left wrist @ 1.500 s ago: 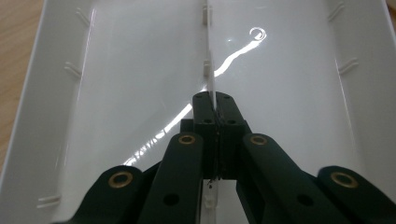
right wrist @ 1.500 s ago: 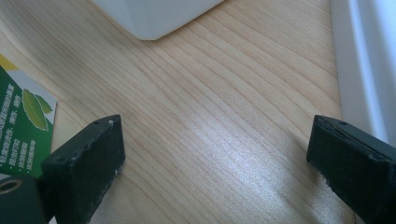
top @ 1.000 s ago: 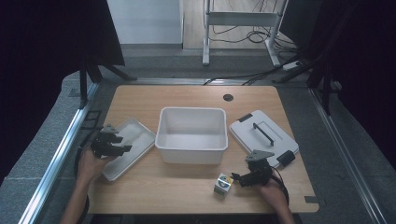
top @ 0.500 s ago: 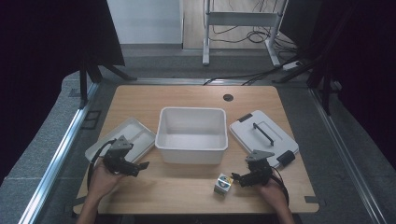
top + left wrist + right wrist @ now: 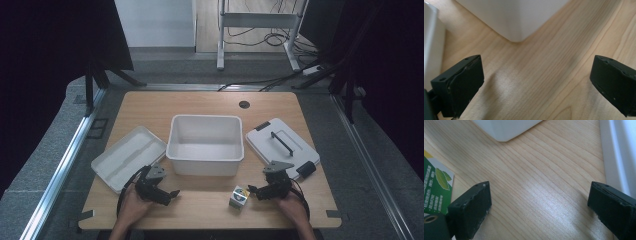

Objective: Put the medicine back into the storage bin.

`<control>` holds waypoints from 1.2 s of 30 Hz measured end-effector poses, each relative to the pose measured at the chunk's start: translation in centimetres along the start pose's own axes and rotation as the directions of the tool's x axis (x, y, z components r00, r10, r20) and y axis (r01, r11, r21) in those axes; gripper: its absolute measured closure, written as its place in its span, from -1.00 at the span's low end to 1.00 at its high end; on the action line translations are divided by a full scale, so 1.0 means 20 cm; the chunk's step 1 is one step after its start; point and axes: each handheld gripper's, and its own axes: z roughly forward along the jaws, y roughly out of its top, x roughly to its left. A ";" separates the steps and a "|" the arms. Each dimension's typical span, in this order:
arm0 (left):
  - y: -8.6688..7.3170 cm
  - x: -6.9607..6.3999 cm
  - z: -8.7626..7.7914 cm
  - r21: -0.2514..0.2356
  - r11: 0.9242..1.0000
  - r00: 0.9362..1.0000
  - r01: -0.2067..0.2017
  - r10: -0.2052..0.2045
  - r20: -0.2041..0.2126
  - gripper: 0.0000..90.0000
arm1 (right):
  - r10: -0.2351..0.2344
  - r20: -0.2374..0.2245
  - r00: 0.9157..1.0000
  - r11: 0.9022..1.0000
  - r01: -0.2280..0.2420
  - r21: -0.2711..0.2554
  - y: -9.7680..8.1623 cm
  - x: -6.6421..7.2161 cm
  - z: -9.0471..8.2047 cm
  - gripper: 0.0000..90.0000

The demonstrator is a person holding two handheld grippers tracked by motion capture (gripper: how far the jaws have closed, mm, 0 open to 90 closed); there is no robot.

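A white bin (image 5: 206, 145) stands open in the middle of the table. My left gripper (image 5: 171, 193) lies low over the bare wood in front of the bin's left corner. Its jaws have just been opening and now stand wide, with nothing between them (image 5: 536, 85). My right gripper (image 5: 252, 190) rests near the front edge and points left at a small green and yellow box (image 5: 239, 196). It is open (image 5: 540, 210); the box (image 5: 436, 187) sits just outside its left jaw and is not gripped.
A shallow white tray (image 5: 127, 157) lies left of the bin, and its edge (image 5: 431, 37) is close to my left jaw. A white lid with a black handle (image 5: 282, 147) lies to the right. A cable hole (image 5: 244, 104) is at the back.
My left hand has come off the white tray, moving right and down toward the table's front, and its jaws have opened. The right hand and the small box have stayed put.
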 end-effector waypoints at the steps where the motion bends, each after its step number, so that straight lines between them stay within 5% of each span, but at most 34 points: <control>1: 0.00 -0.01 0.01 0.014 1.000 1.000 -0.008 0.008 -0.003 -1.00 | 0.000 0.000 1.000 1.000 0.000 0.000 0.00 0.00 0.00 -0.89; 13: 0.00 -0.01 0.03 0.029 0.999 1.000 0.016 -0.016 0.008 -1.00 | 0.030 -0.006 1.000 0.999 -0.030 -0.011 -0.01 0.03 -0.08 -0.88; 20: 0.00 -0.01 0.03 0.028 0.999 1.000 0.019 -0.019 0.006 -1.00 | -0.028 -0.006 1.000 0.999 0.028 0.015 -0.04 0.10 -0.21 -0.81; 26: 0.00 -0.01 0.03 0.028 0.999 1.000 0.020 -0.020 0.004 -1.00 | -0.019 -0.079 0.997 1.000 0.018 -0.010 -0.08 0.19 -0.28 -0.81; 36: 0.00 0.00 0.03 0.028 0.999 1.000 0.022 -0.022 0.002 -1.00 | -0.045 -0.152 0.987 0.999 0.044 -0.011 -0.04 0.31 -0.24 -0.81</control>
